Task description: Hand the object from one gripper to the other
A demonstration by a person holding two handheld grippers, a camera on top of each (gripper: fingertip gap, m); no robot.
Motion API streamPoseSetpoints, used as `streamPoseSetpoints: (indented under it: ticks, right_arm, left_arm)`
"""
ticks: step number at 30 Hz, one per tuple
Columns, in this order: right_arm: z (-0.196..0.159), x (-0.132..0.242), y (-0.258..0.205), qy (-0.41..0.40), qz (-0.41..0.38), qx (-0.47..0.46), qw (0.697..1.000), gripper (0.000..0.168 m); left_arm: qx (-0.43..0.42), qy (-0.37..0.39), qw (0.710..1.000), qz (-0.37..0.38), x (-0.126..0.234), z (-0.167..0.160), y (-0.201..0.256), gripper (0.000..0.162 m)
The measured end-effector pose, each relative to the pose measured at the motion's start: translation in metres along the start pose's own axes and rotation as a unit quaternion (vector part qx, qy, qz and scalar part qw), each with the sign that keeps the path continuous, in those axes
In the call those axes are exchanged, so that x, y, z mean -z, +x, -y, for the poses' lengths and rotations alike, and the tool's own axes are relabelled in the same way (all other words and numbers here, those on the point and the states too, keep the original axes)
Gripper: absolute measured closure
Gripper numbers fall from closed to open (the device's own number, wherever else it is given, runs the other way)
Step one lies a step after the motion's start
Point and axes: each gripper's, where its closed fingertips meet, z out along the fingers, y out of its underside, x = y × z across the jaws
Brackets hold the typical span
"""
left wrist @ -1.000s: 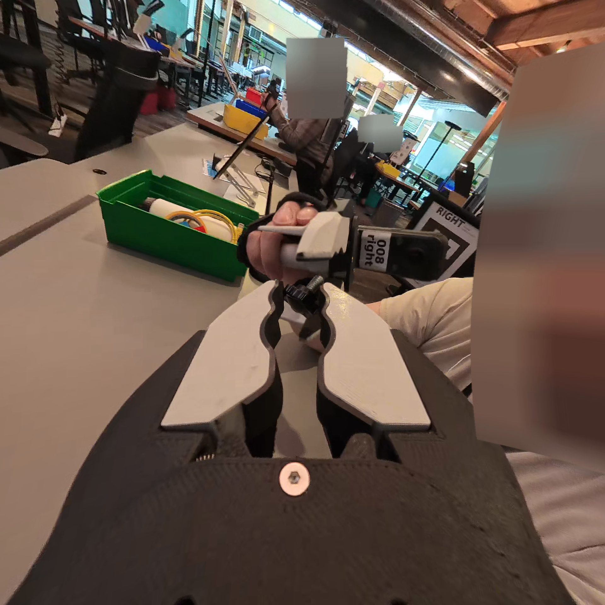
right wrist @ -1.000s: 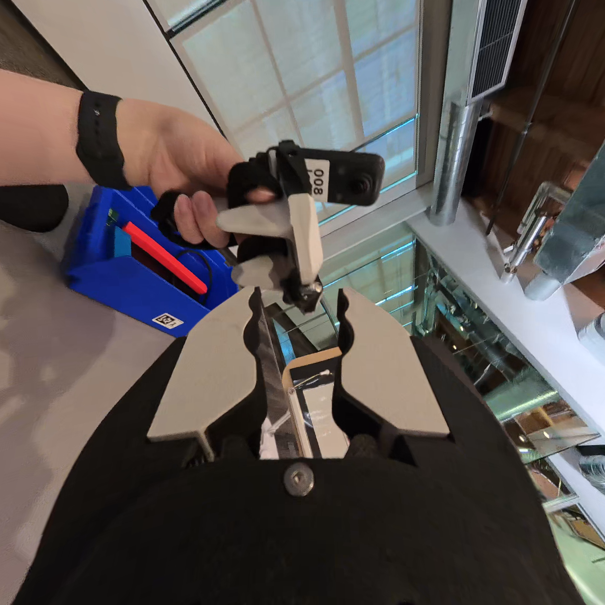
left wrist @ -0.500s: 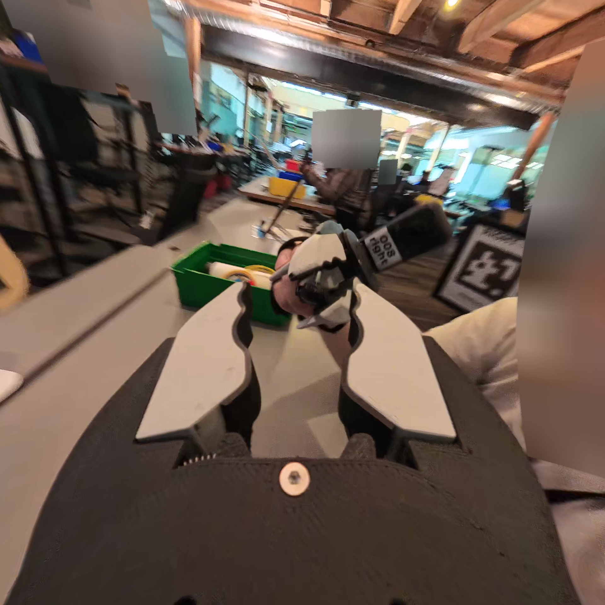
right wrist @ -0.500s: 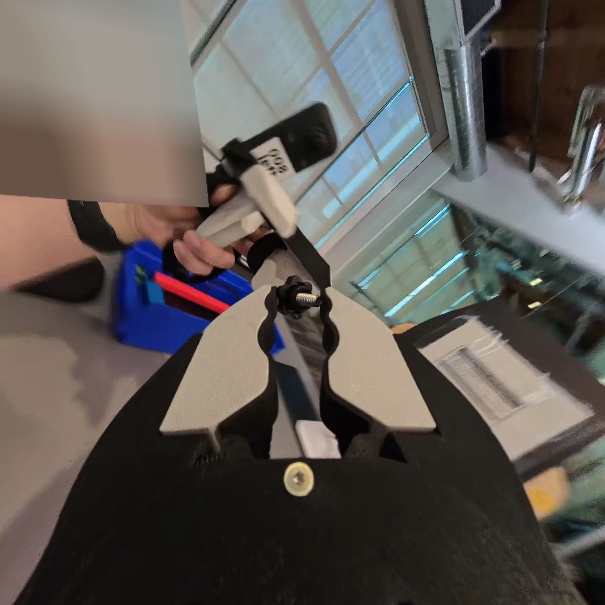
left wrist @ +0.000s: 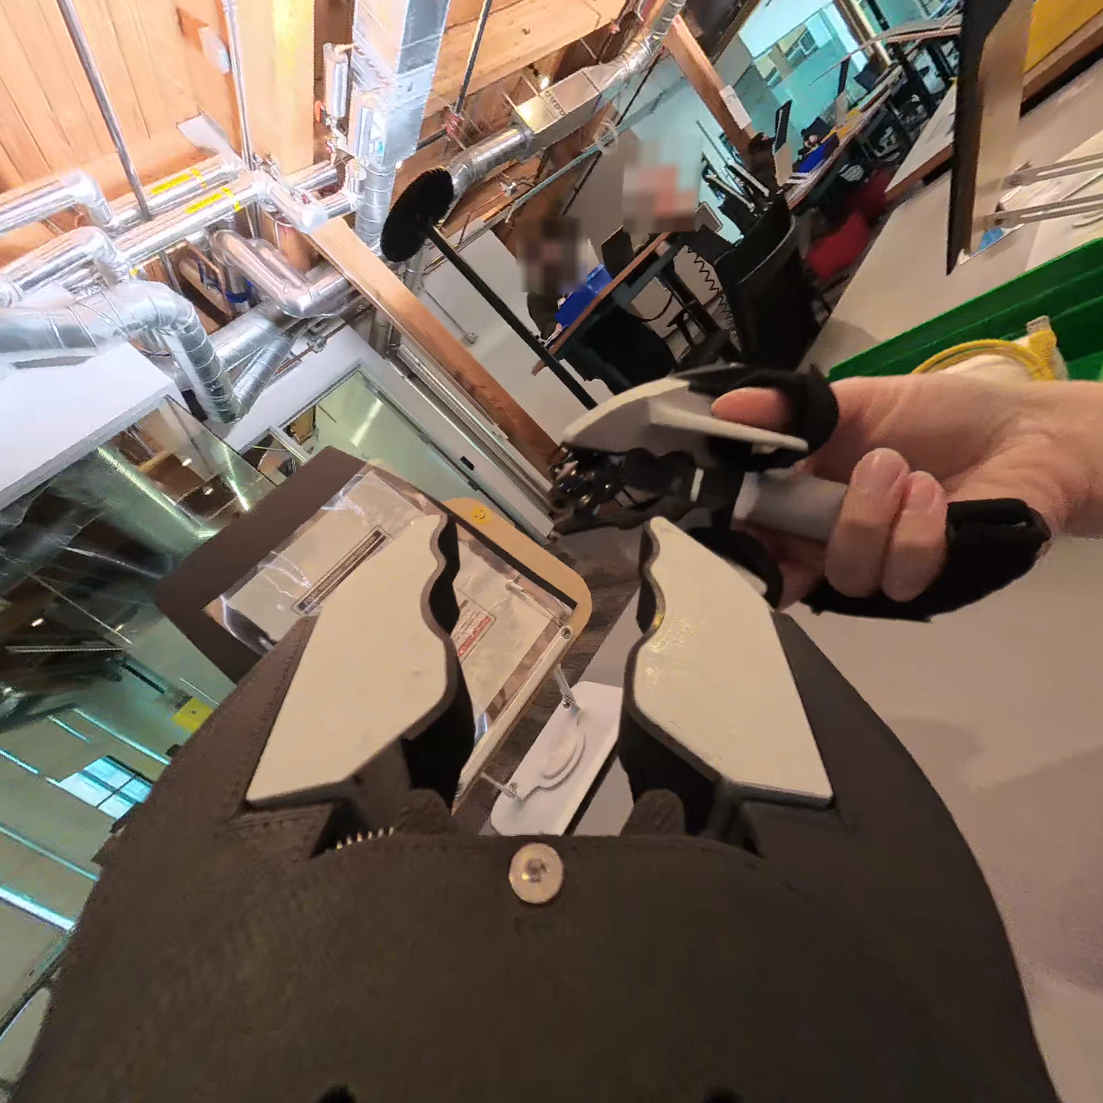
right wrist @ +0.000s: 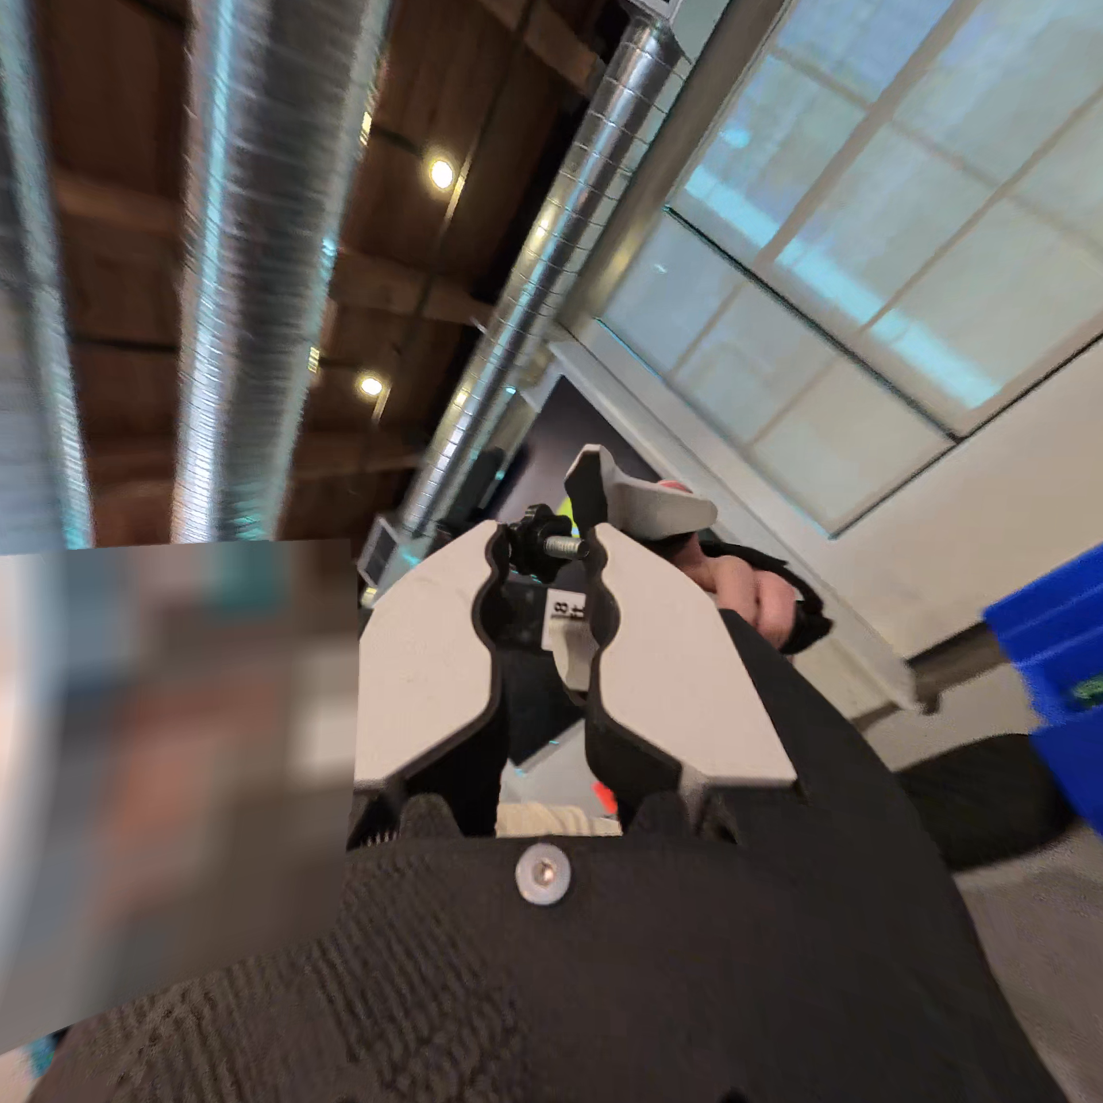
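Note:
The object is a small black knob with a threaded metal screw. My right gripper is shut on it at the fingertips, the screw lying crosswise between the jaws. In the left wrist view the right gripper is held by a hand at the right, with the knob dark between its tips. My left gripper is open and empty, just below and in front of the right one's tips. One of the left gripper's grey fingers shows behind the knob in the right wrist view.
A green bin with a yellow cable stands on the grey table at the right. A blue bin is at the right edge. A framed clear panel stands beyond the left gripper. Silver ducts run overhead. Left and right tips are no more than a few centimetres apart.
The knob screw passed from my left gripper to my right. The right gripper shut on it, the left opened and drew off. Both views have since tilted up towards the ceiling.

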Motion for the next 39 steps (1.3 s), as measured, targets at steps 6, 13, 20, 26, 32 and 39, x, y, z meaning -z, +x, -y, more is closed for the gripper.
streamPoseSetpoints:
  ticks: [6,13,20,26,32,39]
  right_arm:
    - [-0.009,-0.006,0.019,0.007,-0.003,-0.030,1.000,0.143]
    - [-0.005,-0.004,0.025,0.015,-0.054,0.025,0.998,0.143]
    - [-0.006,-0.006,0.018,-0.028,-0.118,0.154,0.981,0.134]
    - [-0.002,0.004,-0.002,-0.116,-0.221,0.441,0.862,0.132]
    - [-0.045,0.015,0.018,-0.328,-0.267,0.731,0.536,0.121]
    - [-0.077,0.003,0.042,-0.385,-0.248,0.774,0.438,0.123]
  left_arm:
    - [-0.055,-0.014,0.998,0.026,-0.010,-0.010,0.005,0.118]
    - [-0.105,-0.033,0.993,0.047,-0.010,-0.014,0.004,0.142]
    - [-0.022,-0.016,0.999,0.031,-0.005,-0.007,-0.005,0.143]
    - [0.229,-0.009,0.966,-0.119,0.011,-0.007,-0.006,0.143]
    - [0.378,-0.040,0.864,-0.331,0.040,-0.015,0.025,0.143]
    - [0.340,-0.095,0.852,-0.386,0.051,-0.034,0.049,0.143]
